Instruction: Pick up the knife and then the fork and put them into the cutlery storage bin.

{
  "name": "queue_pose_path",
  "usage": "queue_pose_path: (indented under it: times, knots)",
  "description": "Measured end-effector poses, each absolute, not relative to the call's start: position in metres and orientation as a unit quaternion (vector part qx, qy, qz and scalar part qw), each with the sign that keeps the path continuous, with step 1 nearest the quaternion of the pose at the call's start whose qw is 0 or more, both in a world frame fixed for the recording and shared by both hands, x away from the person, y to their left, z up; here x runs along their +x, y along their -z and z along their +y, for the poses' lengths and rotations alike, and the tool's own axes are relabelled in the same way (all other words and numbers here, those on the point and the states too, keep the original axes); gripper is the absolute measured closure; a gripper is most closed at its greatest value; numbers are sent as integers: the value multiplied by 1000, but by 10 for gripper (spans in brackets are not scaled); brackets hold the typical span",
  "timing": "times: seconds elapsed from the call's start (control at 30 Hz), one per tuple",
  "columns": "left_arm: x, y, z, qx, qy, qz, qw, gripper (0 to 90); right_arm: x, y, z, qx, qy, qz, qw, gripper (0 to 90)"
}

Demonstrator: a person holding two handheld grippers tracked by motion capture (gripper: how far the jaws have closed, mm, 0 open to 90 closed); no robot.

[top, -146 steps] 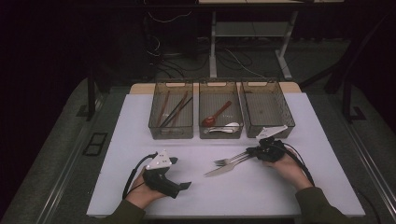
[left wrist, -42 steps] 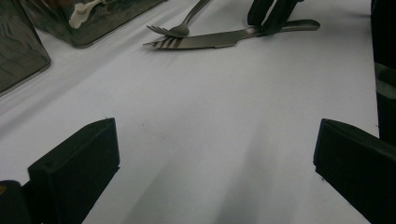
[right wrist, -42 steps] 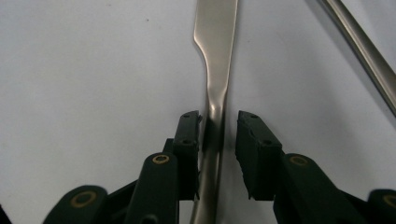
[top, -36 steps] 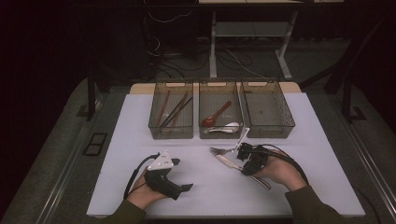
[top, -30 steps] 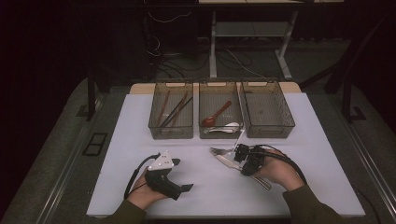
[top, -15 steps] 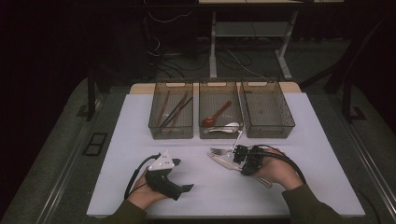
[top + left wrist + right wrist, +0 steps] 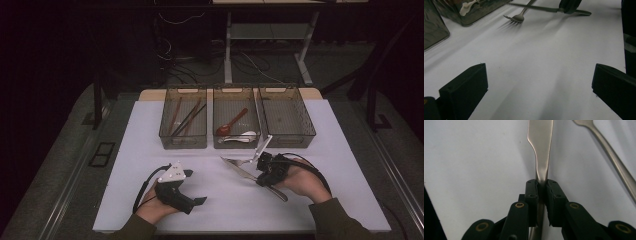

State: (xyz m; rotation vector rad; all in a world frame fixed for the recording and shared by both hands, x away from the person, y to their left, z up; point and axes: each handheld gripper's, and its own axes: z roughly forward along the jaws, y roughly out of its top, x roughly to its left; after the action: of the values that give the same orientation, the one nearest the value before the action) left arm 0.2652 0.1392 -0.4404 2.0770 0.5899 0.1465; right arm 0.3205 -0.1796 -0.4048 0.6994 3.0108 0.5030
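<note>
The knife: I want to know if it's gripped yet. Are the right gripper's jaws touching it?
Touching. The right gripper view shows the right gripper with both black jaws pressed against the knife at its neck, no gap on either side.

Right tool (image 7: pixel 264 169) clamped nearly closed; left tool (image 7: pixel 197 202) rests with jaws wide.
</note>
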Motion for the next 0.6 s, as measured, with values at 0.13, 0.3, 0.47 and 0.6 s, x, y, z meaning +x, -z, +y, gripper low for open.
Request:
queue_pose_path:
  times: [0.13,0.3,0.47,0.6]
  knots:
    - [265,440,140,847,-62,238,472,0,323,400,-189,227,-203,953,10,797]
    - [266,439,142,843,-62,237,479,0,324,393,-202,248,-257,934,28,798]
    - [268,441,143,838,-57,244,485,0,327,389,-214,276,-301,912,34,798]
    - [268,441,144,836,-57,248,486,0,330,387,-224,289,-333,897,37,798]
